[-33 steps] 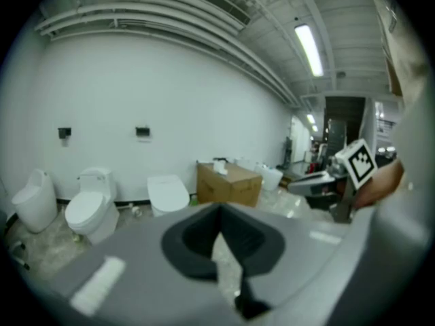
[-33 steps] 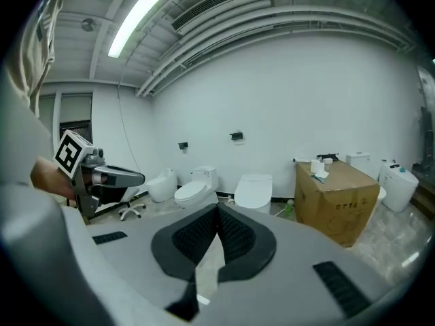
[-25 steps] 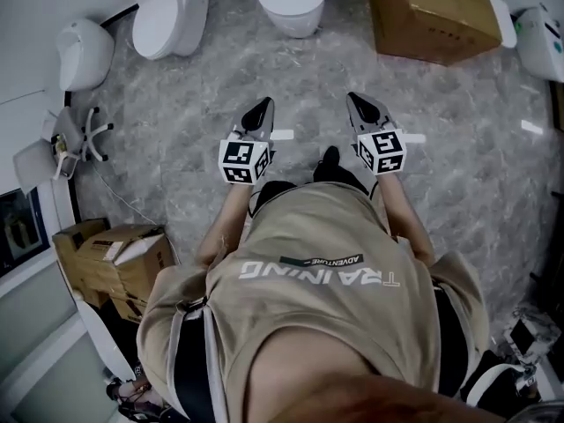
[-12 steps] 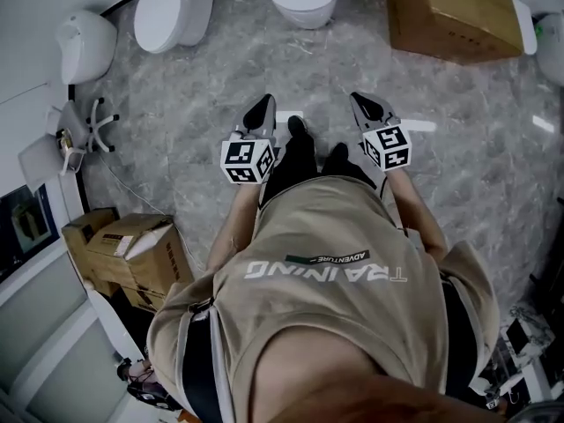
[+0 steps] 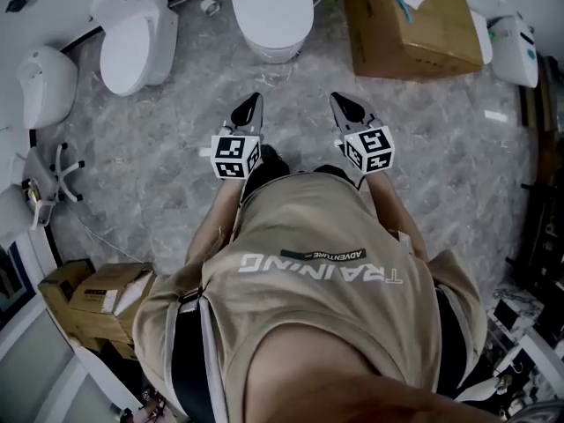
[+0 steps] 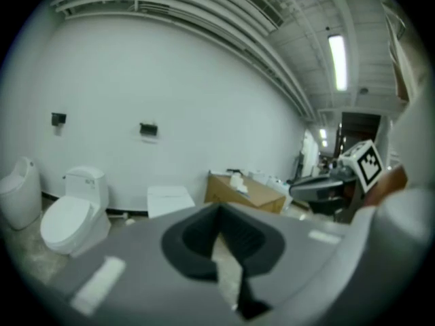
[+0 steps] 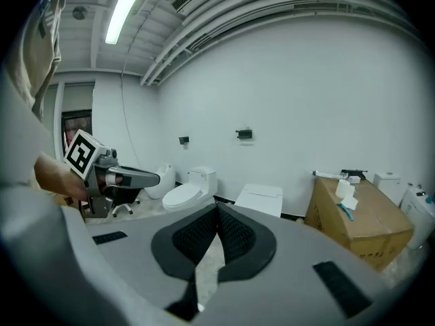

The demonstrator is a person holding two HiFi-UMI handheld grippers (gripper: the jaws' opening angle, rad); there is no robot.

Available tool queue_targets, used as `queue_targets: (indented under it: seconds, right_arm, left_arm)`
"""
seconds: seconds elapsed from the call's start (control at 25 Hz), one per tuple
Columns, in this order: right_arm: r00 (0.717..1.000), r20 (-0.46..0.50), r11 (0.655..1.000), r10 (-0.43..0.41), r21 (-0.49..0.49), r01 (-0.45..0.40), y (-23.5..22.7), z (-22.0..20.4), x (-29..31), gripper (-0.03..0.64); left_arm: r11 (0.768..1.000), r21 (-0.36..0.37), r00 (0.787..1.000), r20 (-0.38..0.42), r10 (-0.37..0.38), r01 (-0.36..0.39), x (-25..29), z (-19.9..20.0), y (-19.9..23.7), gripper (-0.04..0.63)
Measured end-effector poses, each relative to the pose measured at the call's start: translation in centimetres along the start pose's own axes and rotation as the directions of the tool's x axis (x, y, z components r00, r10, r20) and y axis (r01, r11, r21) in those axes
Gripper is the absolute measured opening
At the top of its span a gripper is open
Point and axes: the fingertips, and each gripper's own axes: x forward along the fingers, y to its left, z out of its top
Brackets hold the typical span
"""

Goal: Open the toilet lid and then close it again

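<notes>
Item: white flat-lidded ceramic toilet, 12 o'clock, lid down, well apart from both tools.
Left hand-held gripper, right hand-held gripper: both clenched, empty.
Handling: close in, part one gripper's jaws, catch the lid's front edge, lift slowly.

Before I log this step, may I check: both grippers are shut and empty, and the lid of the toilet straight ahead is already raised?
Not quite: the lid of the toilet straight ahead is down, not raised, as the head view shows. The left gripper and the right gripper are indeed shut and empty.
</notes>
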Motion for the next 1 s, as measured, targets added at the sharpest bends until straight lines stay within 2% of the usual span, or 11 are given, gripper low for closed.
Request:
queue_targets:
  seconds: [0.12,0.24,0.4,0.64,0.76,0.88,1.0]
  right_arm:
    - [0.999,0.016,0.999,-0.045,0.013,0.045,-0.8,1.2,1.5,0.009]
    - [0.996,-0.014,0.995,-0.088,0.053,0.089,-2.4,0.4,2.3,0.009]
    - [0.994,-0.063,0.993,-0.088,0.072,0.092,-5.4,-1.1,4.1,0.009]
    - [0.998,-0.063,0.992,-0.026,0.124,0.034,-8.0,-1.7,9.6,0.009]
    - [0.998,-0.053,0.995,0.025,0.093,-0.020,-10.2,0.2,13.2,0.009]
    - [0.997,-0.028,0.996,0.067,0.055,-0.065,-12.7,2.6,16.6,0.009]
    - [0.995,-0.025,0.995,0.096,0.041,-0.095,-14.9,3.9,18.6,0.009]
  left_arm:
    - [0.999,0.006,0.999,-0.004,-0.037,0.037,2.1,0.5,1.7,0.005]
    - [0.998,-0.014,0.998,-0.024,-0.056,0.056,3.7,0.5,2.7,0.005]
    - [0.998,-0.014,0.997,-0.053,-0.057,0.057,6.5,0.5,4.0,0.005]
    - [1.000,0.023,0.995,-0.095,-0.002,0.004,9.9,1.9,7.0,0.003]
    - [0.999,0.012,0.995,-0.095,0.034,-0.033,12.3,3.9,8.9,0.003]
    - [0.997,0.031,0.993,-0.098,0.068,-0.066,15.1,5.7,10.4,0.005]
    - [0.996,-0.013,0.992,-0.094,0.088,-0.089,17.7,7.0,11.0,0.005]
